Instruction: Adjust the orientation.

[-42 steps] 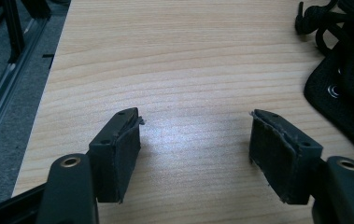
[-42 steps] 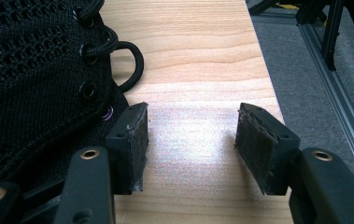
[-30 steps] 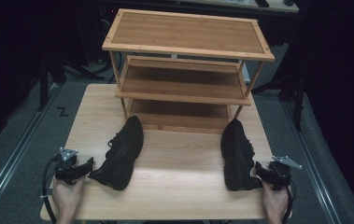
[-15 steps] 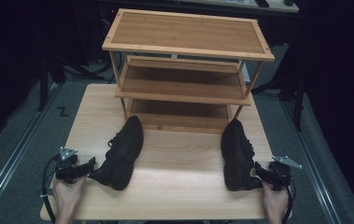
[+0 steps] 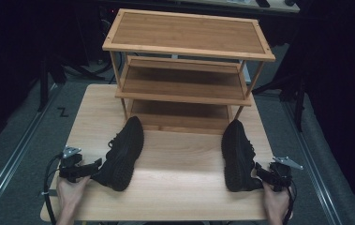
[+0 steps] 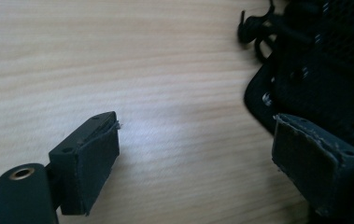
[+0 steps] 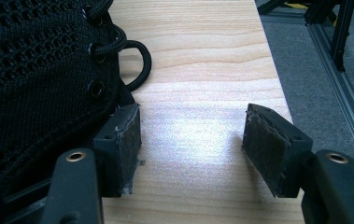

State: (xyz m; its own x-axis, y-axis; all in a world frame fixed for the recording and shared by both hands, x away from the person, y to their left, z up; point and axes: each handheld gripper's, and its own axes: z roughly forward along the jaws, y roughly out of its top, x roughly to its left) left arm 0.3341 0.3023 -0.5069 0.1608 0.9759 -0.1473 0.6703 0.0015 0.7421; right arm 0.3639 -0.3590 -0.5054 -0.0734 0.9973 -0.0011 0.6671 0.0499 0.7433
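Tabletop (image 5: 175, 159): each shoe (image 5: 121, 154) beside an open gripper (image 5: 88, 168)

Two shoes, left shoe (image 5: 121, 153) and right shoe (image 5: 236, 155), all black, with a woven mesh pattern, black laces and small silvery eyelets. Table (image 5: 180, 159) in pale wood with fine wavy grain lines; shelf rack (image 5: 188, 35) in warmer orange-brown wood, its boards a little darker inside the lighter frame. Left gripper (image 5: 95, 165) and right gripper (image 5: 261, 169) black with dark grey pads (image 7: 130, 133), brass-coloured screw rings and light grey plates; floor (image 5: 20, 140) grey.
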